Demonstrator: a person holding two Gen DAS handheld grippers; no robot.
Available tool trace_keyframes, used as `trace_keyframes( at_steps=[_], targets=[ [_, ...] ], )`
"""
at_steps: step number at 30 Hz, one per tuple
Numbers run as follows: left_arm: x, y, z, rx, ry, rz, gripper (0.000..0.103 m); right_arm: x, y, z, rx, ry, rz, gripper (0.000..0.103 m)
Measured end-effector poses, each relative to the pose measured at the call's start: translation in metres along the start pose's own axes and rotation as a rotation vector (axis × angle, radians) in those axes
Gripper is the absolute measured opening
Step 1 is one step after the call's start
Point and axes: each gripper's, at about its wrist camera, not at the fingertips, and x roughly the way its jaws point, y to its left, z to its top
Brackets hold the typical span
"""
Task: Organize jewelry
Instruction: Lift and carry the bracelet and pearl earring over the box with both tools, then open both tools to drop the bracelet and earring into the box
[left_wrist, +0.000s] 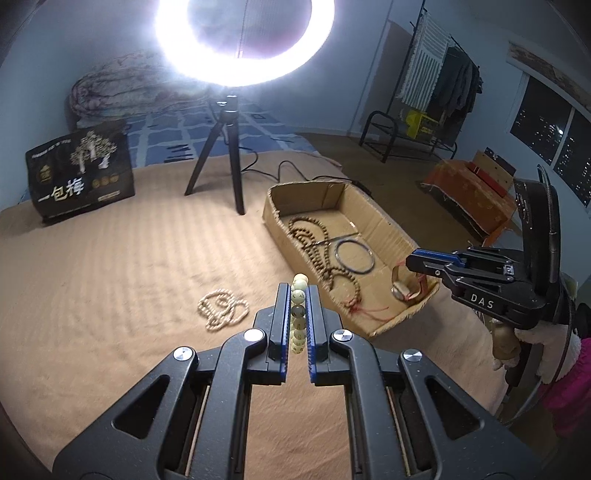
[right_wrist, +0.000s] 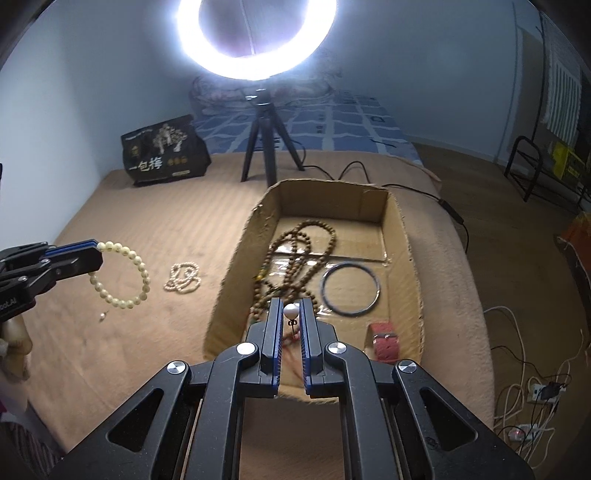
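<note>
Two loads are in the air over the tan bedcover (right_wrist: 129, 221). The cardboard box (right_wrist: 402, 236), near the cover's right edge, already has brown beads and a dark bangle. The left gripper (left_wrist: 298, 295), clamped on the pale bead bracelet (right_wrist: 125, 273), should cross the left wall before letting go. The right gripper (right_wrist: 291, 310), pinching a pearl earring (right_wrist: 290, 311) over the box's near end, should lower first, since it could bounce.

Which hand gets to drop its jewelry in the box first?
Probably the right gripper: shut on the small white pearl earring, it hangs over the open cardboard box. The left gripper, holding the pale beaded bracelet, is beside it.
</note>
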Motion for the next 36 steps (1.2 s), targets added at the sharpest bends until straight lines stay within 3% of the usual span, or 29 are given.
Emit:
trace_keyframes(
  at_steps=[17,27,36],
  targets=[
    [0.065,-0.021,0.040,-0.029,0.012,-0.060,0.005,0.029,-0.032,0.011,0.034,0.018,-0.016,0.007],
    [0.099,-0.025,0.038,-0.018,0.056,-0.042,0.005,0.045,-0.042,0.010,0.061,0.039,-0.012,0.007],
    [0.107,-0.025,0.039,-0.031,0.074,-0.053,0.005,0.049,-0.043,0.009,0.087,0.038,0.000,0.007]
  ],
)
